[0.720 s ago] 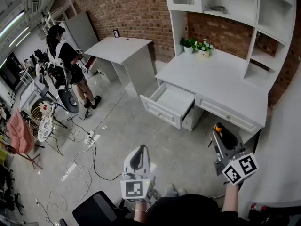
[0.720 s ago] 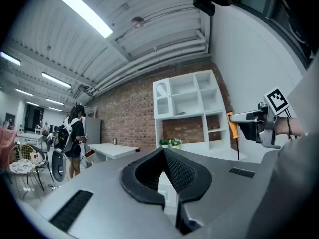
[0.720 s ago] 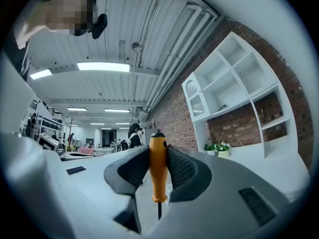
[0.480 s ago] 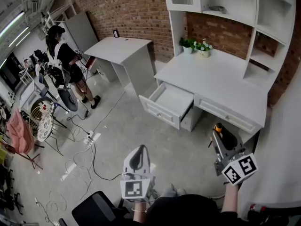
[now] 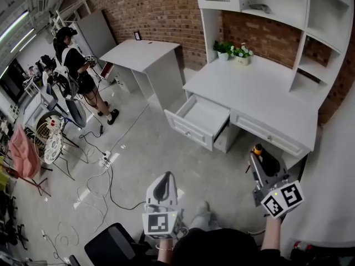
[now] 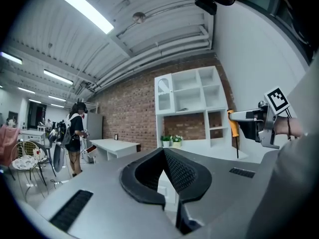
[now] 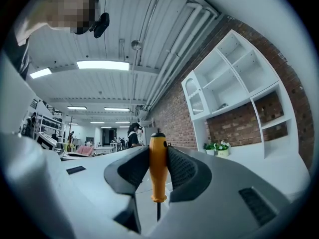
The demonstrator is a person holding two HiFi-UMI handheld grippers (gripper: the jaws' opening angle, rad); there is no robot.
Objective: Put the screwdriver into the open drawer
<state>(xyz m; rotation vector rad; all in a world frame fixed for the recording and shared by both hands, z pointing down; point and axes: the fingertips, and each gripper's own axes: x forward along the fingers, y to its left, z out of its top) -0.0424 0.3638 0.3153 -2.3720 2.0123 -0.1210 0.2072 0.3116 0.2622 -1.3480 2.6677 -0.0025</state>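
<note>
Head view, left to right.

- 10 o'clock: person (image 5: 75, 65) standing far back in the room.
- 8 o'clock: cables (image 5: 102, 170) loose on the floor.
- 11 o'clock: small white table (image 5: 145, 57) against the brick wall (image 5: 161, 10).
- 6 o'clock: left gripper (image 5: 163, 177), pointing away from the wearer. Its own view shows the pads meeting tip to tip with nothing between them, so it is closed and empty.
- Just off centre toward 3 o'clock: drawer (image 5: 188, 131), pulled well out of the white desk (image 5: 260, 93). The second drawer (image 5: 266, 132) to its right is pushed in.
- 1 o'clock: flower pots (image 5: 233, 51) at the back of the desktop.
- 4 o'clock: right gripper (image 5: 257, 157), clamped on the screwdriver (image 5: 257, 148).
  - The right gripper view shows both pads pressing the orange handle. The handle is upright and the black shaft hangs below the pads.
  - In the head view only the orange handle end shows at the jaw tips.
  - The screwdriver is held in the air over the floor in front of the desk. It is well apart from the open drawer, which lies at about 10 o'clock from it.
  - The left gripper view shows the same grip at its 3 o'clock, with the handle up and the shaft down.
- 1–2 o'clock, far right: white shelf unit (image 5: 310, 15) standing on the desk.
</note>
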